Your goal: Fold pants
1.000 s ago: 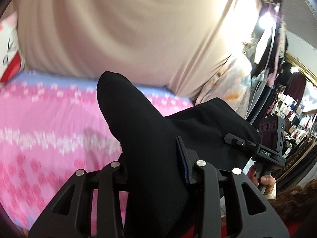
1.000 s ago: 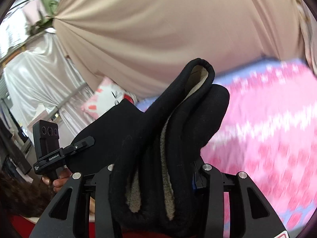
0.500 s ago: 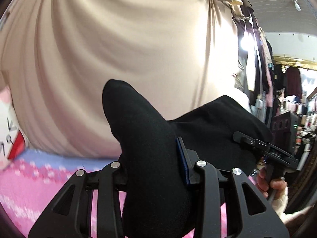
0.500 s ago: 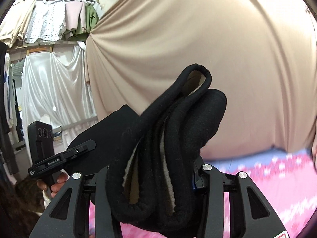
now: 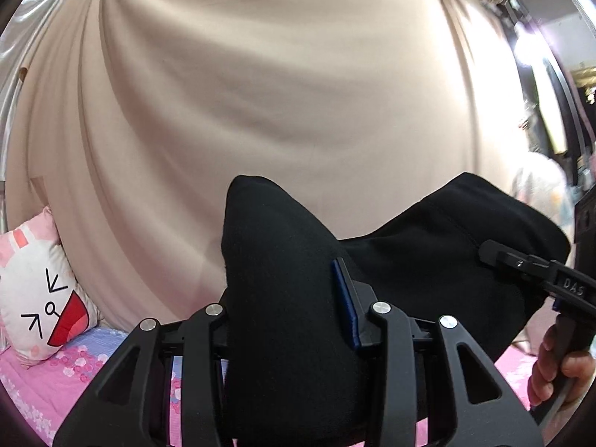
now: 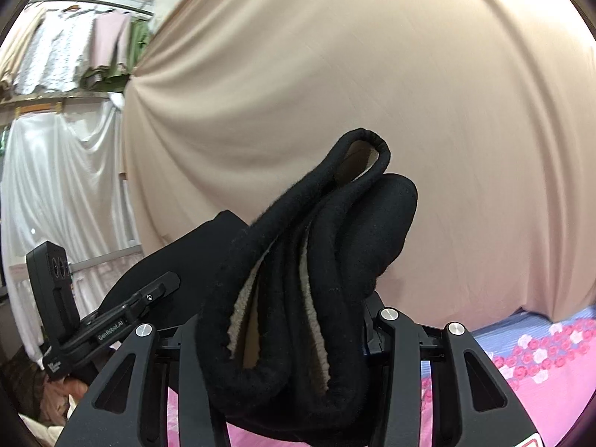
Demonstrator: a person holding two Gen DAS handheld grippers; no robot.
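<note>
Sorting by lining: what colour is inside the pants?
Beige fleece lining inside black pants; right wrist view shows it best.

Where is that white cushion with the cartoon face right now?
In the left wrist view, the white cartoon-face cushion stands at the far left edge, propped against the beige curtain on the pink flowered bedspread, left of the black pants.

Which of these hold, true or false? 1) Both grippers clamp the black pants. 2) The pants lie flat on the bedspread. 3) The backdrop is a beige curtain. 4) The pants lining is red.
1) True: the left gripper and right gripper each pinch a bunch of the black pants.
2) False: they are held up above the pink bedspread.
3) True: the beige curtain fills the background.
4) False: the lining is cream.
</note>
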